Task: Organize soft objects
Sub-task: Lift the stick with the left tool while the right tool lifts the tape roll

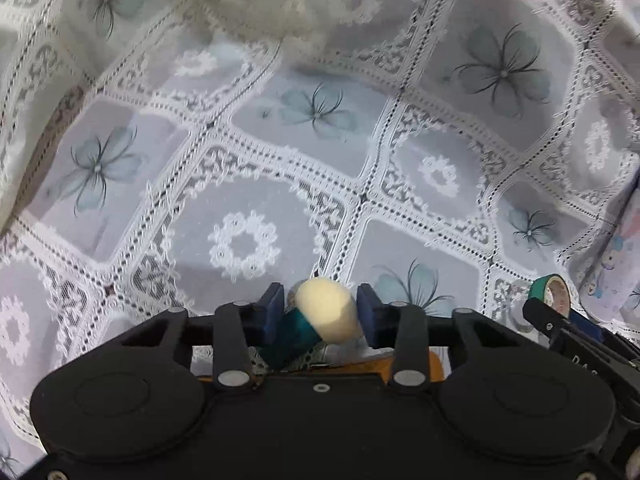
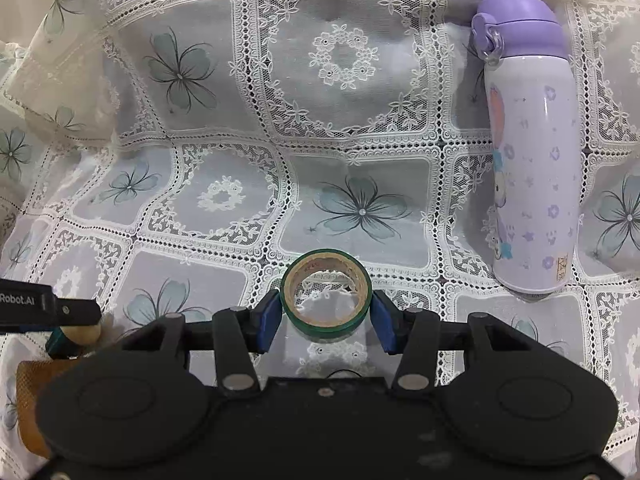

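I had both loads lifted over the counter [image 2: 224,92]: my left gripper [image 1: 321,314] clamped on the sponge [image 1: 326,314], my right gripper [image 2: 325,320] clamped on the tape [image 2: 326,294]. Next, I judged, came carrying each somewhere to set down.

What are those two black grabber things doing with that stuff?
A person is tidying things on a lace tablecloth with a grabber in each hand. The left gripper is clamped on a small foam roller, cream at one end and teal at the other. The right gripper is squeezing a green tape roll. A purple bottle lies on the cloth to the right, untouched.
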Available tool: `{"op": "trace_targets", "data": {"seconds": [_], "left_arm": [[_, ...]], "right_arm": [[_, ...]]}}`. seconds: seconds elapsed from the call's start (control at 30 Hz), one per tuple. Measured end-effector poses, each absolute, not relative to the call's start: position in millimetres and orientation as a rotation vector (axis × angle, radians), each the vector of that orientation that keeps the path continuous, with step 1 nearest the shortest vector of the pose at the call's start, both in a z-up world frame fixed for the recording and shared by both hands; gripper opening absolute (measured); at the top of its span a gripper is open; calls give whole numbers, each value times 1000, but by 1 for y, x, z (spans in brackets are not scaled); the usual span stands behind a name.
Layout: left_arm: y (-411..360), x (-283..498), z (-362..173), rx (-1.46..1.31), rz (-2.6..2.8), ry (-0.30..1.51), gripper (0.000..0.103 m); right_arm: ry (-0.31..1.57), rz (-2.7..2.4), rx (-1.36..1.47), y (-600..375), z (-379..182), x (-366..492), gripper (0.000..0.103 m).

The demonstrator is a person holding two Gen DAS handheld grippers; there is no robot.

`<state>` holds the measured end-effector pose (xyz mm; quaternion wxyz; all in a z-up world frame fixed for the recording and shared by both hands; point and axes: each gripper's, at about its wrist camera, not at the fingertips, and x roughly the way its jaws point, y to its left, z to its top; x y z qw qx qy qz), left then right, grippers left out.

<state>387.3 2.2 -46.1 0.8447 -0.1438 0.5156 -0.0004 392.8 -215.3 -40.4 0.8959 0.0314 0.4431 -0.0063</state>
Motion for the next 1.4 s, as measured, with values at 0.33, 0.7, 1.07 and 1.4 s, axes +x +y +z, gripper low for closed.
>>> {"op": "trace_targets", "data": {"seconds": [0.33,0.7,1.07,1.4], "left_arm": [[6,385,-34,-299,-26,1091,43],[6,383,-53,-275,14,1142,67],[8,389,-59,-354,35,1125,55],[0,380,-33,-298,2,1056,55]], "right_arm": [[894,-17,68,-215,-22,386,48],[898,-3,74,-214,-25,384,48],[902,-6,80,-218,-30,383,48],[875,-10,89,-219,-17,376,48]]}}
